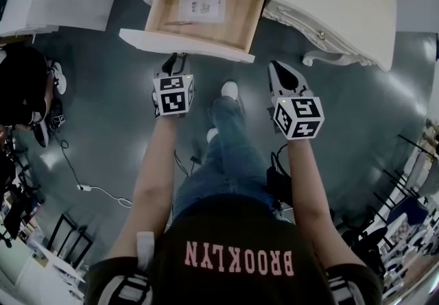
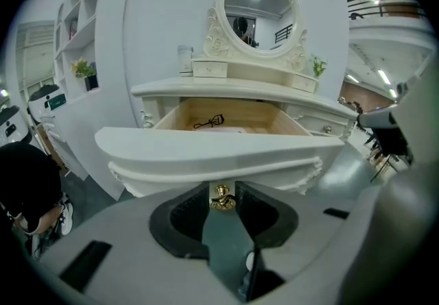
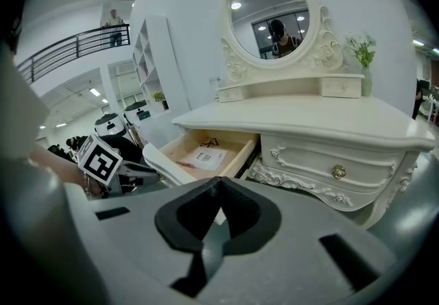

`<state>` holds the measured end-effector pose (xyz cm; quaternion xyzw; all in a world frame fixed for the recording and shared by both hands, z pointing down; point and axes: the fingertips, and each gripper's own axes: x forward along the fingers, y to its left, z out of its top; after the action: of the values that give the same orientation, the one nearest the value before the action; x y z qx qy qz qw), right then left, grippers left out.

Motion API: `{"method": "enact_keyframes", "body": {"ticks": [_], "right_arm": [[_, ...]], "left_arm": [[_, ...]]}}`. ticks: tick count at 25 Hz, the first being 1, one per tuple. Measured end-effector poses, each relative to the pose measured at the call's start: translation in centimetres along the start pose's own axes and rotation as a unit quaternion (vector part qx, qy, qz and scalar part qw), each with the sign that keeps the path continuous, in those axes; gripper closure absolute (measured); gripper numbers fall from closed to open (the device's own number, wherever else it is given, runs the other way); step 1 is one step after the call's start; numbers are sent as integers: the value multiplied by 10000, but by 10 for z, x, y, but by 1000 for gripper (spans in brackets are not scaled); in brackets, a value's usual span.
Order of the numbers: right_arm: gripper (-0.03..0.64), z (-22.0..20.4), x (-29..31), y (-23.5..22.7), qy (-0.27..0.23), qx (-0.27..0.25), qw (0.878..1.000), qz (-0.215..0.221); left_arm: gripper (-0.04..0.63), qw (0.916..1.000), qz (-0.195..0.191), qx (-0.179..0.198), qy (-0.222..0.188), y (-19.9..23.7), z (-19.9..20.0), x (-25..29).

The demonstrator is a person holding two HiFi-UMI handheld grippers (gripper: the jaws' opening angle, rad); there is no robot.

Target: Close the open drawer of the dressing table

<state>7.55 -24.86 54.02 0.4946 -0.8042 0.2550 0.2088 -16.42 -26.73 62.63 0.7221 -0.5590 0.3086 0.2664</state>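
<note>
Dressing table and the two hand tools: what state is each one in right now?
Drawer, pulled open, paper inside.
Side drawer, shut.
Left gripper, jaws apart, gold knob showing in the gap.
Right gripper, jaws together, nothing between them.

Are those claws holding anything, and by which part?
Nothing is held. The left gripper's open jaws straddle the gold drawer knob; the right gripper is shut and empty.
</note>
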Motion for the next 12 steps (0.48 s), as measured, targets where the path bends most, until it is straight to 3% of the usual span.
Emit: {"method": "enact_keyframes", "body": {"ticks": [12], "right_arm": [[620,19,12,-14,11,94,9999,57]], "left_arm": [[483,9996,101,234,-106,-1,28,28]]}}
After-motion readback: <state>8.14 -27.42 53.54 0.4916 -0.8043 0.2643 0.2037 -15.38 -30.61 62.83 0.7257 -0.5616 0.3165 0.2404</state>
